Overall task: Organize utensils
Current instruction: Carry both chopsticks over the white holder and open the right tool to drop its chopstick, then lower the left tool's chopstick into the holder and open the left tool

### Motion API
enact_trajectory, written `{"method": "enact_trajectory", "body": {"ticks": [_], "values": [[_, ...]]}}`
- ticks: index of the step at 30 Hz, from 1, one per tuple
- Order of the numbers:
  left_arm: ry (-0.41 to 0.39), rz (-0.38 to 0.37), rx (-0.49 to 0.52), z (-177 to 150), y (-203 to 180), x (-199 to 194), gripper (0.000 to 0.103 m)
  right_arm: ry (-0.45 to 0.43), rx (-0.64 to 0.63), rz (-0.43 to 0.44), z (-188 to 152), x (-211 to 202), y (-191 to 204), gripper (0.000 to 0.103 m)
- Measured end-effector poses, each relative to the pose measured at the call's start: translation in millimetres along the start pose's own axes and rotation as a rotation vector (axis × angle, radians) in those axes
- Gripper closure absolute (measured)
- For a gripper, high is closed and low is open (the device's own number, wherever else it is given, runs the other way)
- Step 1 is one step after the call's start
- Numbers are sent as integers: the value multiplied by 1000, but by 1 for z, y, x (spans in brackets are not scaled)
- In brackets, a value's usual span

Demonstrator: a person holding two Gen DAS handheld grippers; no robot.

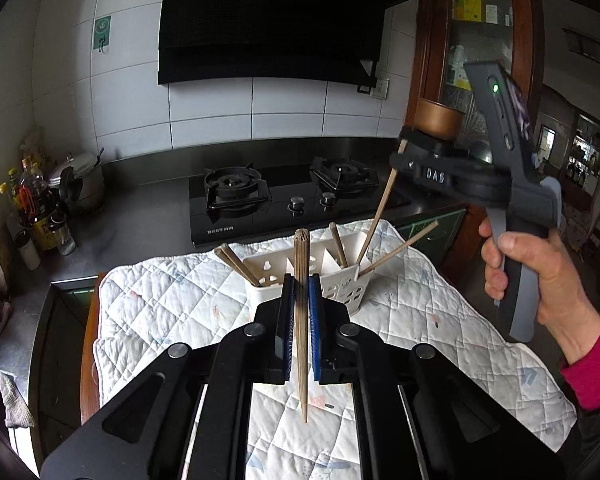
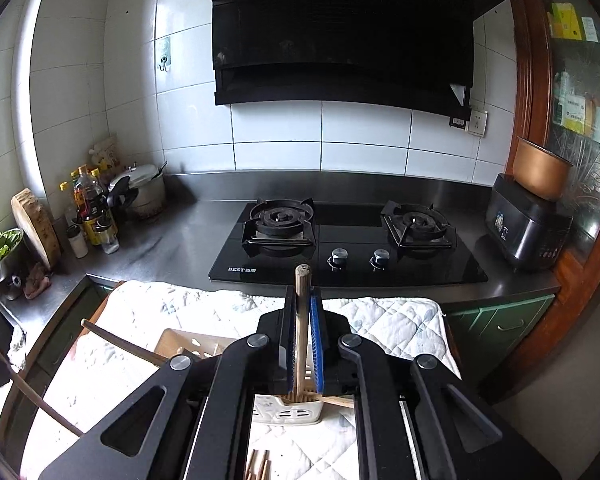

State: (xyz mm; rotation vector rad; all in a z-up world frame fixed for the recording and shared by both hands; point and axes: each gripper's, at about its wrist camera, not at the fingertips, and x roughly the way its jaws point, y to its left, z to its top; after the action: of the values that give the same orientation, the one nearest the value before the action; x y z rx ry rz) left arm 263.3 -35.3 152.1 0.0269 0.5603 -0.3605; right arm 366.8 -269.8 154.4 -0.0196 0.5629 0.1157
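My left gripper (image 1: 301, 284) is shut on a wooden chopstick (image 1: 302, 248) held upright, just in front of the white slotted utensil holder (image 1: 268, 276) on the quilted cloth (image 1: 172, 304). Several chopsticks (image 1: 236, 262) lean in the holder's compartments. At the upper right a hand holds my right gripper (image 1: 400, 148), shut on another chopstick (image 1: 380, 212) whose lower end dips into the holder's right compartment. In the right wrist view that gripper (image 2: 302, 296) clamps its chopstick (image 2: 302, 276) above the holder (image 2: 288, 414). Loose chopsticks (image 2: 258, 466) lie on the cloth (image 2: 388, 320) below.
A black two-burner gas hob (image 2: 340, 240) sits on the steel counter behind the cloth. Bottles (image 2: 92, 208) and a pot (image 2: 144, 188) crowd the left corner, with a chopping block (image 2: 36, 228). A black cooker (image 2: 528, 232) stands at the right by a wooden cabinet.
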Motion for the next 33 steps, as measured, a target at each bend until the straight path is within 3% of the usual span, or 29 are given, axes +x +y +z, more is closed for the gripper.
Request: {"method": "enact_trajectory", "body": {"ticks": [6, 14, 22, 27, 33], "values": [[-112, 49, 15, 42, 0, -20, 97, -16, 7, -6, -8, -6, -8, 87], [-240, 107, -13, 89, 4, -22, 97, -62, -66, 5, -33, -44, -2, 78], [-271, 139, -67, 114, 12, 5, 97, -65, -90, 74, -85, -74, 5, 75], [-283, 155, -87, 110, 16, 28, 97, -20, -83, 123, -125, -77, 9, 75], [-238, 133, -121, 93, 24, 59, 97, 38, -85, 141, -167, -75, 16, 75]]}}
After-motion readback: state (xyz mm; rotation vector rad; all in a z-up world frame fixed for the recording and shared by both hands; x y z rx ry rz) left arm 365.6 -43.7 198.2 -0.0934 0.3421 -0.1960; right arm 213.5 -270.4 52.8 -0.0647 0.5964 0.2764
